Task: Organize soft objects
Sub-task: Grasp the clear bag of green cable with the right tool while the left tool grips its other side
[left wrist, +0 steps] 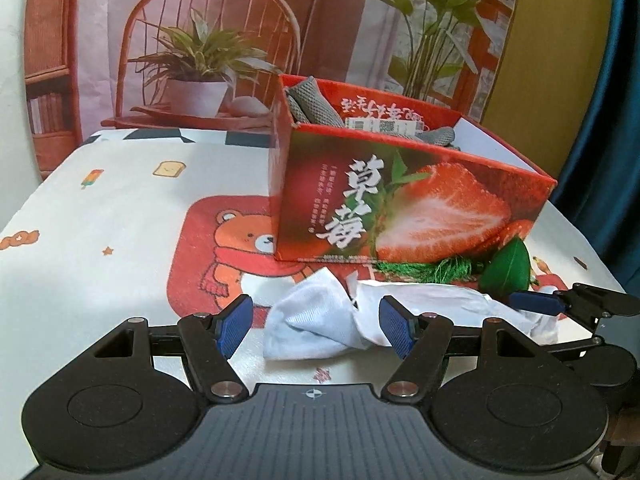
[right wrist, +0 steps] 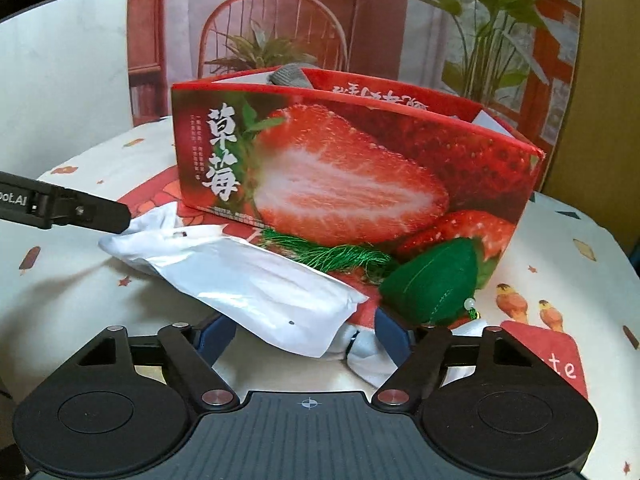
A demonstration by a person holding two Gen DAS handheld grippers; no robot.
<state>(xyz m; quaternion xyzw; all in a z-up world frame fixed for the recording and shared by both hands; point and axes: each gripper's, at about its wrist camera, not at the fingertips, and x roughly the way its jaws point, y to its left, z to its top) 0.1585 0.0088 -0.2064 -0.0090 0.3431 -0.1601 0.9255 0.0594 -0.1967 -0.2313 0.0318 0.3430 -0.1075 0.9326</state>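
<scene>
A white sock in a clear plastic bag (left wrist: 320, 324) lies on the table in front of a red strawberry box (left wrist: 400, 200). My left gripper (left wrist: 316, 328) is open, its blue pads on either side of the sock's left end. My right gripper (right wrist: 306, 340) is open around the bag's right end (right wrist: 256, 284); its pads are partly hidden under the bag. It also shows at the right of the left wrist view (left wrist: 536, 304). Grey socks (left wrist: 312, 104) sit inside the box. A green leaf-shaped soft toy (right wrist: 432, 280) with green tassel threads (right wrist: 336, 254) lies against the box front.
The round table (left wrist: 100, 208) has a white cloth with bear and ice-cream prints. A printed backdrop of a chair and plants hangs behind. A blue curtain (left wrist: 604, 120) is at the far right.
</scene>
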